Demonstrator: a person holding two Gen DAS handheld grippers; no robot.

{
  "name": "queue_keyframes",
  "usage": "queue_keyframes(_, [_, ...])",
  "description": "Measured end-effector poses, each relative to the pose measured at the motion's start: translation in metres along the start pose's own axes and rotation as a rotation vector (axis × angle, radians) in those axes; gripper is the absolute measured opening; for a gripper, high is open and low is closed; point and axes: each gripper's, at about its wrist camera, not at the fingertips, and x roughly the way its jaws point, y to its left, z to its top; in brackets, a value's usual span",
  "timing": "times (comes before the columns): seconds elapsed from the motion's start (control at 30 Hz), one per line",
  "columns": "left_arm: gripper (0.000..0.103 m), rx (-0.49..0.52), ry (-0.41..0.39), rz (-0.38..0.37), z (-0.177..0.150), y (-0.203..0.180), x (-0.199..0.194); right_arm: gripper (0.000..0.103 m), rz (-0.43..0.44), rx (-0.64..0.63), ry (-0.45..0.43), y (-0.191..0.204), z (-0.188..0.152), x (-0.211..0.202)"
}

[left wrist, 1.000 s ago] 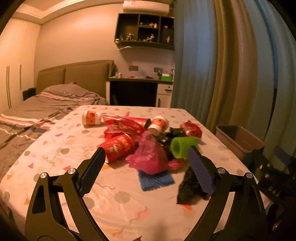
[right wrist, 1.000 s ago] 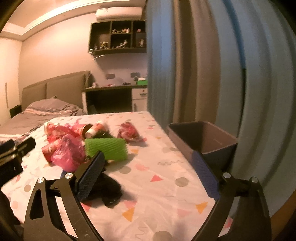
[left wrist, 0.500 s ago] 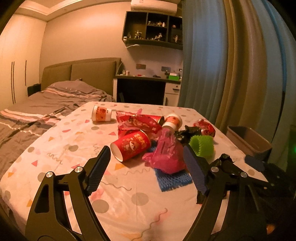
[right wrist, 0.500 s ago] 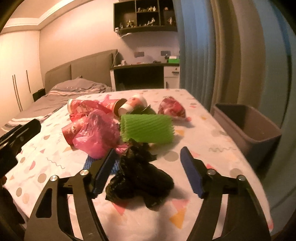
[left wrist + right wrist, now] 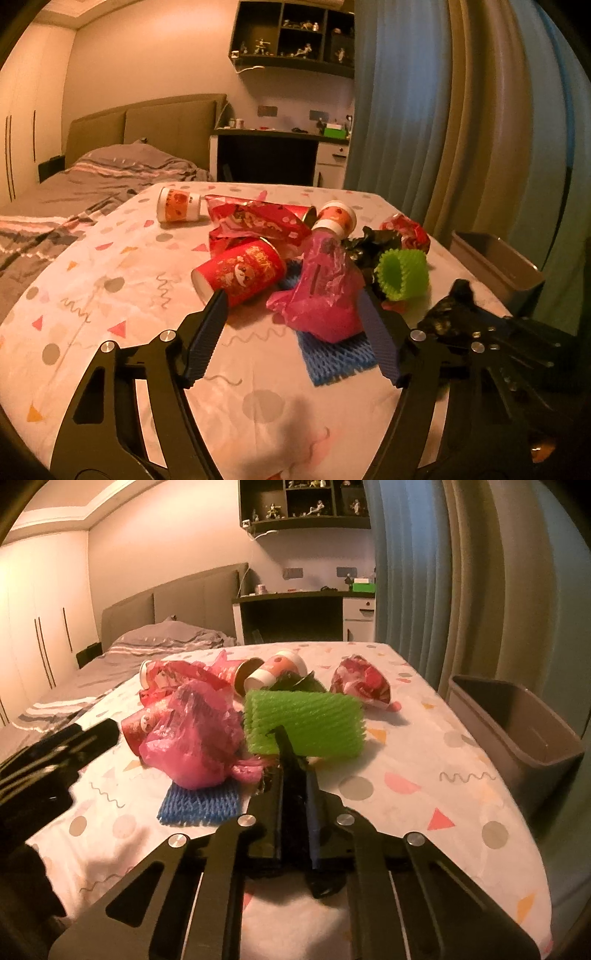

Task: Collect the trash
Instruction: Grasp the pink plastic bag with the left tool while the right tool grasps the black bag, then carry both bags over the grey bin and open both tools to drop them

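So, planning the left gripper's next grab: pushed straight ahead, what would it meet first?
Probably the pink plastic bag, lying on the blue foam net between the left gripper's open jaws; depth is uncertain.

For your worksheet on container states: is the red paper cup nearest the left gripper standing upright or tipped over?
Tipped over. The red paper cup lies on its side on the tablecloth, its white rim facing the left gripper, whose jaws are open.
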Motion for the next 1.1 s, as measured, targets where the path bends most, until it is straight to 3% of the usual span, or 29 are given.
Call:
queue_keyframes(0.1, [0.063, 0.003, 0.029, -0.024, 0.004, -0.003, 0.015, 0.011, -0.010, -0.003, -0.028, -0.004, 0.003, -0.006])
queue_keyframes(0.33, [0.062, 0.009, 0.089, -0.080, 0.017, -0.015, 0.051, 0.011, -0.007, 0.028, -0.053, -0.019, 0.008, -0.013])
queue_keyframes(0.57, [0.062, 0.017, 0.191, -0.066, 0.018, -0.024, 0.089, 0.011, 0.005, 0.031, -0.053, -0.025, 0.009, -0.014])
queue_keyframes(0.63, [0.055, 0.005, 0.198, -0.068, 0.017, -0.021, 0.091, 0.011, 0.005, 0.034, -0.054, -0.026, 0.009, -0.015])
queue_keyframes(0.8, [0.016, -0.017, 0.200, -0.054, 0.017, -0.017, 0.087, 0.011, 0.015, 0.045, -0.056, -0.028, 0.010, -0.016])
queue_keyframes(0.87, [0.009, -0.030, 0.189, -0.060, 0.018, -0.015, 0.082, 0.011, 0.017, 0.043, -0.061, -0.028, 0.011, -0.017])
queue_keyframes(1.1, [0.006, -0.067, 0.072, -0.099, 0.036, -0.008, 0.030, 0.011, 0.019, 0.034, -0.094, -0.029, 0.015, -0.030])
